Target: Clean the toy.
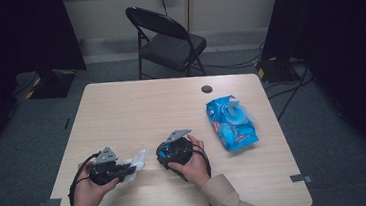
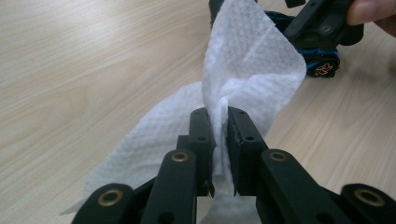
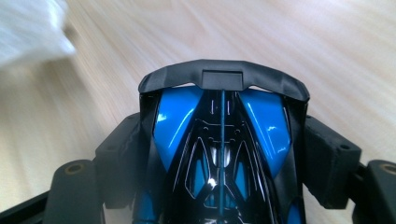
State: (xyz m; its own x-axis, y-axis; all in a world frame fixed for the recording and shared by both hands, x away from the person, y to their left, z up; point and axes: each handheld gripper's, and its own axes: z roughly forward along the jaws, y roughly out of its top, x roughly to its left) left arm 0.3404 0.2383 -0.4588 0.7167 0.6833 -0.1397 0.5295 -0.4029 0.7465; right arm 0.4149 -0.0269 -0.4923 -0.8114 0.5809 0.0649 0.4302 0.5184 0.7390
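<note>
Our left gripper (image 2: 219, 114) has its jaws pressed nearly together, pinching a white wipe (image 2: 247, 70) between the pads; the sheet rises crumpled above the jaw tips and trails down onto the table (image 2: 70, 70) to the left of them. From the high view, we hold this gripper (image 1: 126, 170) low over the table's near left part, with the wipe (image 1: 138, 159) bunched at its tip. Our right gripper (image 3: 224, 135) has its jaws set wide, one against each flank of a blue and black toy car (image 3: 222, 140), whose dark spoiler stands beyond the jaw tips. Whether the pads press on the car we cannot tell for sure, but it sits snug between them. In the high view this gripper (image 1: 164, 155) is just beside the wipe, near the table's middle. A blue wipe pack (image 1: 230, 121) lies farther right, well apart from both grippers.
</note>
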